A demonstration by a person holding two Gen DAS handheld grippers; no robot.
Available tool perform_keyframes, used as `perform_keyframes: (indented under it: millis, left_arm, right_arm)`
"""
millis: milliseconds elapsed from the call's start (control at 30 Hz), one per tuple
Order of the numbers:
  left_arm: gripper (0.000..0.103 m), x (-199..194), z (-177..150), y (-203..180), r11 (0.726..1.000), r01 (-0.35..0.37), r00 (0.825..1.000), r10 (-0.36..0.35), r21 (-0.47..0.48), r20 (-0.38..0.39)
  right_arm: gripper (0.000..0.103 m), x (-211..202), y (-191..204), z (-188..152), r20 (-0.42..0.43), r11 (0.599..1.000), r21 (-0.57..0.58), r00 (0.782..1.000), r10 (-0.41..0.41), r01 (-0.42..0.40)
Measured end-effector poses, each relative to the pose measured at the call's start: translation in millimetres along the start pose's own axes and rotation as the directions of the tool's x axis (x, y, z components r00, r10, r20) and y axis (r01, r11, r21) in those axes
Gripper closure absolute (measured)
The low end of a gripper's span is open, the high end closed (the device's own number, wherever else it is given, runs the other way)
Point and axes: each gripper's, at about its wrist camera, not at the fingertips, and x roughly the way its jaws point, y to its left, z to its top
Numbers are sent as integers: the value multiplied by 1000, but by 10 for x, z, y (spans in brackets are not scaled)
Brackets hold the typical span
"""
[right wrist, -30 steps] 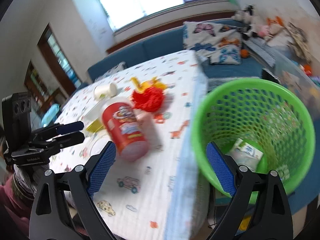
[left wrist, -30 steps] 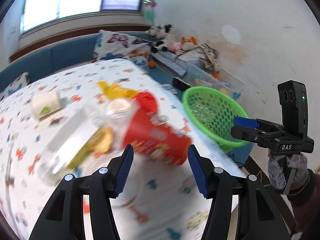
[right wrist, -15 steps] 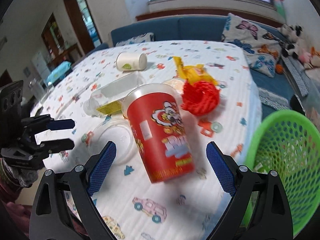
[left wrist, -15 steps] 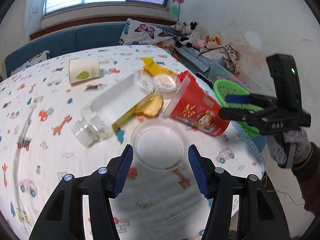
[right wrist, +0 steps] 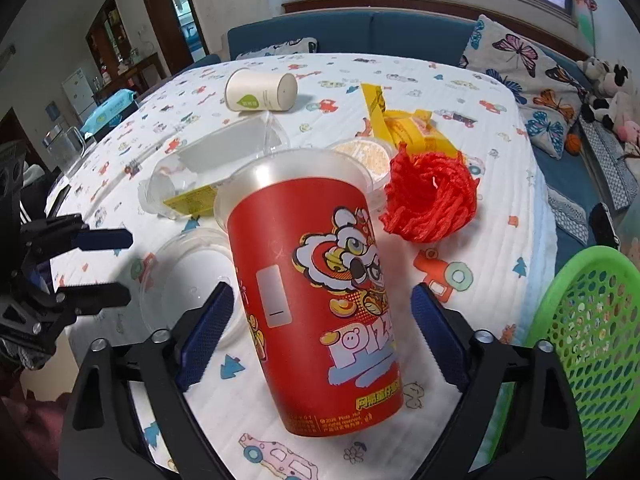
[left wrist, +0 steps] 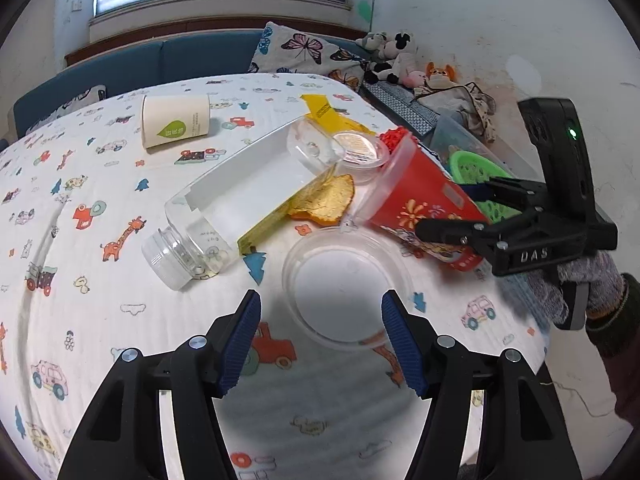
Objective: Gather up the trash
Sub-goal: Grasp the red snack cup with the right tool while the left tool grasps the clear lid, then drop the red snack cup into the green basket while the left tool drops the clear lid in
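Right gripper (right wrist: 322, 328): jaws parted on either side of the red cup (right wrist: 316, 292), which lies on its side between the blue pads (right wrist: 206, 332); a gap shows on both sides, so nothing is gripped. These jaws have just been closing in on the cup. Left gripper (left wrist: 320, 334): jaws apart and empty, having just opened a little wider, held over the near edge of the clear round lid (left wrist: 346, 286) that lies flat on the tablecloth (left wrist: 80, 184); pads not touching it. The cup's open rim points toward the middle of the table, its base toward the table edge. Just past the rim sits a small tub with a pale lid (left wrist: 358, 150), and beside that a bunch of red netting (right wrist: 430, 198) and a yellow wrapper (right wrist: 400, 124). A clear plastic bottle (left wrist: 240, 204) lies on its side left of the cup, an orange crisp-like piece (left wrist: 326, 202) against it. Farther off, a white paper cup (left wrist: 176, 120) lies on its side. The green mesh basket (right wrist: 592, 344) stands off the table edge, to the right of the right gripper. A gloved hand (left wrist: 576, 284) holds the right gripper.
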Motion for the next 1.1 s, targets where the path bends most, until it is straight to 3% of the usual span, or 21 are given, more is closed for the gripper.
perform_keyframes:
  millis: [133,667,833,1100]
  left_arm:
    - [45,84,38,39,1000,0,1000,0,-10,-8]
    - [74,375,101,173,999,-22,998,20,-30,-67]
    - [93,420,86,152,999,-27,997,25,-26,-75]
    - [98,292,69,59,1000,-12,999,11,-24,-52]
  right_arm:
    - [30,29,23,-34,-10,1000,-14,1000,-1,1]
    - [31,-303,93,-178,32,1000,7,999,-17,17]
    - [32,-455,67,-264,49,999,44,999,-12,9]
    - [33,-656,78,-427,73,997,83,997,-14,8]
